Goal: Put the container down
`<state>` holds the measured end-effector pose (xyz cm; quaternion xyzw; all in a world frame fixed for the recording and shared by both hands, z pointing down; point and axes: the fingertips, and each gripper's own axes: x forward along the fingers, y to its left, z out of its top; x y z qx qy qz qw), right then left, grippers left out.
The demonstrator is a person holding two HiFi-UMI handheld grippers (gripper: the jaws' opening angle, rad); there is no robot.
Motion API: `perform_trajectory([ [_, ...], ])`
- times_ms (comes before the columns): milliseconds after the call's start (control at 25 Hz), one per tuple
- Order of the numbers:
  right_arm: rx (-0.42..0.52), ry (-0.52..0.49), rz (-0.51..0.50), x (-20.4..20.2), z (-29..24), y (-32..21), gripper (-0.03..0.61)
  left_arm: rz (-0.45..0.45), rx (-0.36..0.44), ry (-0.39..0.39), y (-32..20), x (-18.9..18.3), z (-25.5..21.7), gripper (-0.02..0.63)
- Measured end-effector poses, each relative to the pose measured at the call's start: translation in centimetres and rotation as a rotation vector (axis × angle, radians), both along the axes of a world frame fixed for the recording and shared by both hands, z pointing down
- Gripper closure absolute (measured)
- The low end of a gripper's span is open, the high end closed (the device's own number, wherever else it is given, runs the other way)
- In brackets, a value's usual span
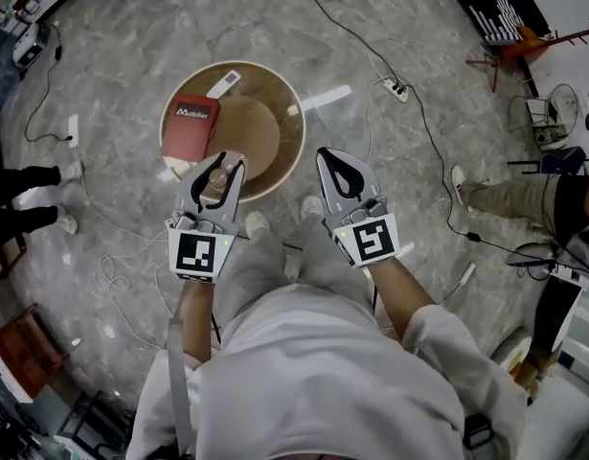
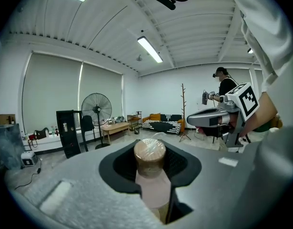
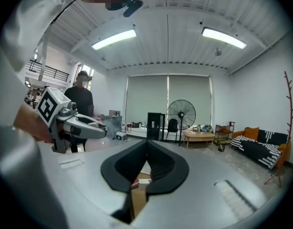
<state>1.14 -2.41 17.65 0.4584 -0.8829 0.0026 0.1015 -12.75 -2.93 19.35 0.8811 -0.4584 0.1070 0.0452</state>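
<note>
My left gripper [image 1: 221,167] is shut on a small container [image 1: 215,184] with a pale pink body and a round brown lid. It hangs above the near edge of a round wooden table [image 1: 286,113]. In the left gripper view the container [image 2: 150,162] stands upright between the black pads, with its lid poking out above them. My right gripper [image 1: 327,157] hovers beside it to the right, past the table's rim. In the right gripper view its jaws [image 3: 146,143] meet at the tips with nothing between them.
A red box [image 1: 191,126] and a small white item [image 1: 224,82] lie on the table. Cables and a power strip [image 1: 395,88] trail over the marble floor. A person's legs [image 1: 26,175] show at the left and another person [image 1: 524,199] at the right.
</note>
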Motion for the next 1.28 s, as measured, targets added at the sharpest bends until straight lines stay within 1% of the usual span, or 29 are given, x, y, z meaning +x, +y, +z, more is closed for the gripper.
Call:
perform_trajectory([
  [160,0.005,-0.004,-0.035,0.1,1.2,-2.9,0.575,-0.026,-0.007,-0.004,-2.8,0.6,1.5,0.5],
  [320,0.007,-0.05,-0.073,0.0,1.7,-5.8,0.575,-0.068,-0.001,-0.016,-5.4,1.2,3.1,0.499],
  [560,0.013,-0.051,-0.139,1.0,4.7,-10.0,0.575,-0.128,-0.009,-0.03,-9.0,2.4,6.7,0.499],
  [840,-0.018,-0.044,-0.183,1.7,10.5,-14.1,0.575,-0.182,-0.039,-0.047,-12.6,3.4,13.1,0.499],
  [1040,-0.048,-0.031,-0.208,1.7,15.4,-15.8,0.575,-0.208,-0.065,-0.039,-14.9,3.8,17.8,0.499],
  [1280,-0.091,-0.027,-0.218,2.0,21.6,-17.9,0.575,-0.201,-0.096,-0.046,-17.4,4.7,23.9,0.499],
])
